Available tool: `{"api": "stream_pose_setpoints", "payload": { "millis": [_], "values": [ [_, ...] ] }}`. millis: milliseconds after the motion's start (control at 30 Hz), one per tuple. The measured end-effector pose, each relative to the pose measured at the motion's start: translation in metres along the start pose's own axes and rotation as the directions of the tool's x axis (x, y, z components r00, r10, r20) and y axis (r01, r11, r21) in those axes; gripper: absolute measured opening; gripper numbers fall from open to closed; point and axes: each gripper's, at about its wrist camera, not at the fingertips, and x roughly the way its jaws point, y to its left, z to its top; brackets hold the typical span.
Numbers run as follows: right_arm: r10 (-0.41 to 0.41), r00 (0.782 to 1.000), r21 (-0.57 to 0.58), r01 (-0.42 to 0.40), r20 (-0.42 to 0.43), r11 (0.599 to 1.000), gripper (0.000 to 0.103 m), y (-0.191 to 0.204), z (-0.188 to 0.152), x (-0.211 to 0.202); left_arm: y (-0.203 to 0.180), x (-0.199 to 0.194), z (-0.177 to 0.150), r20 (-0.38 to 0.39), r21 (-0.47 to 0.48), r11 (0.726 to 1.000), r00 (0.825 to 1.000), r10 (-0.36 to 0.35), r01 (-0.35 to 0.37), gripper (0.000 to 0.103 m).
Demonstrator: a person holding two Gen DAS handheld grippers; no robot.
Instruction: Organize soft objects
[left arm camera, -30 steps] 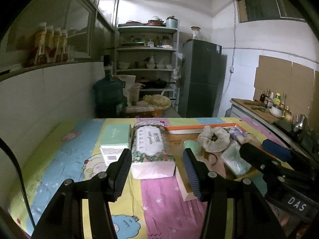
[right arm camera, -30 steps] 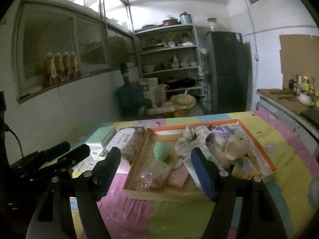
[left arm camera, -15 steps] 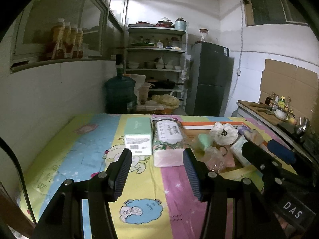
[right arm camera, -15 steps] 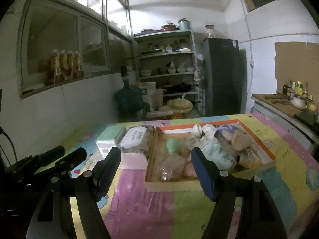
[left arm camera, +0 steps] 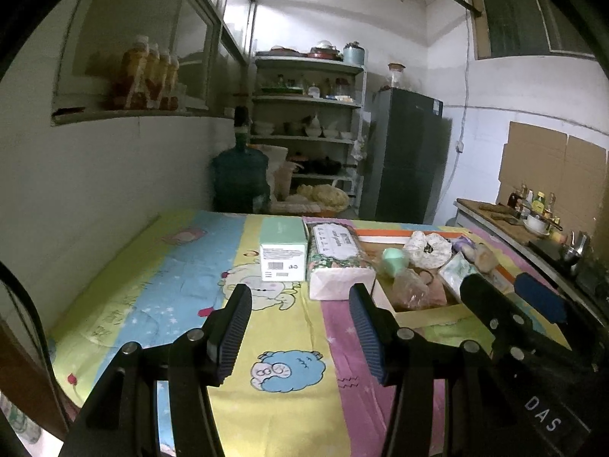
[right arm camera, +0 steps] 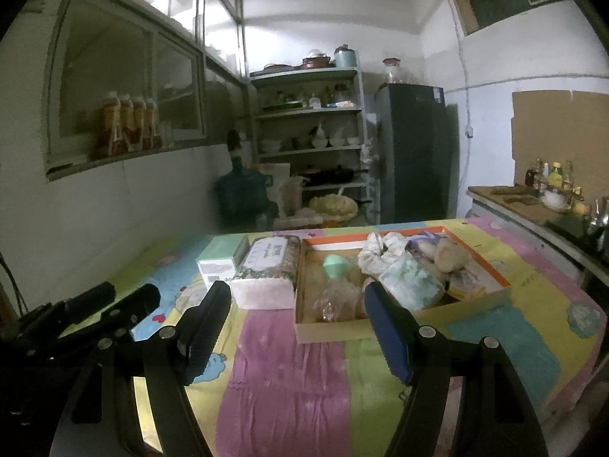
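Note:
An orange-rimmed cardboard tray [right arm camera: 487, 266] [left arm camera: 384, 233] on the table holds several soft things: a green sponge [right arm camera: 335, 265] [left arm camera: 394, 261], a white scrunchie [right arm camera: 380, 253] [left arm camera: 428, 247], a tissue pack [right arm camera: 413, 278], a beige plush [right arm camera: 451, 255] and a clear bag [right arm camera: 337, 299] [left arm camera: 413, 289]. Left of the tray lie a floral tissue pack [right arm camera: 266, 262] [left arm camera: 337, 257] and a mint box [right arm camera: 219, 262] [left arm camera: 283, 251]. My left gripper [left arm camera: 300, 327] and right gripper [right arm camera: 297, 327] are open, empty, and well back from these things.
The table carries a colourful cartoon cloth [left arm camera: 171, 278]. A white wall runs along its left side. Behind stand a water jug [left arm camera: 239, 179], a shelf rack [left arm camera: 308, 133] and a dark fridge [left arm camera: 405, 156]. A counter with bottles [right arm camera: 548, 190] is at the right.
Both grippers have pulled back and up from the tray, so the table objects look smaller and farther. Both stay open and empty.

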Motion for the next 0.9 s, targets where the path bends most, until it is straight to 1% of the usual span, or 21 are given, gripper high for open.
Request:
{"api": "stream_pose_setpoints", "payload": {
  "millis": [100, 233, 400, 600, 900],
  "values": [
    [-0.011, 1.000, 0.003, 0.011, 0.011, 1.000, 0.074, 0.001, -0.006, -0.009, 0.002, -0.011, -0.003, 0.030, -0.001, 1.000, 0.999, 0.023, -0.023, 0.053],
    [-0.028, 0.999, 0.000, 0.028, 0.029, 1.000, 0.074, 0.002, -0.009, -0.024, 0.001, -0.025, -0.009, 0.043, 0.002, 0.999, 0.999, 0.032, -0.032, 0.053],
    [-0.047, 0.997, -0.007, 0.048, 0.063, 0.999, 0.074, 0.002, -0.010, -0.041, -0.001, -0.036, -0.013, 0.046, 0.005, 1.000, 0.998, 0.030, -0.030, 0.053],
    [-0.052, 0.995, -0.022, 0.054, 0.086, 0.998, 0.074, 0.005, -0.011, -0.054, 0.000, -0.048, -0.016, 0.059, -0.001, 1.000, 0.998, 0.028, -0.028, 0.053],
    [-0.052, 0.996, -0.036, 0.055, 0.071, 0.998, 0.074, 0.011, -0.014, -0.056, 0.003, -0.059, -0.018, 0.091, -0.012, 0.999, 0.995, 0.043, -0.042, 0.053]
  ]
}}
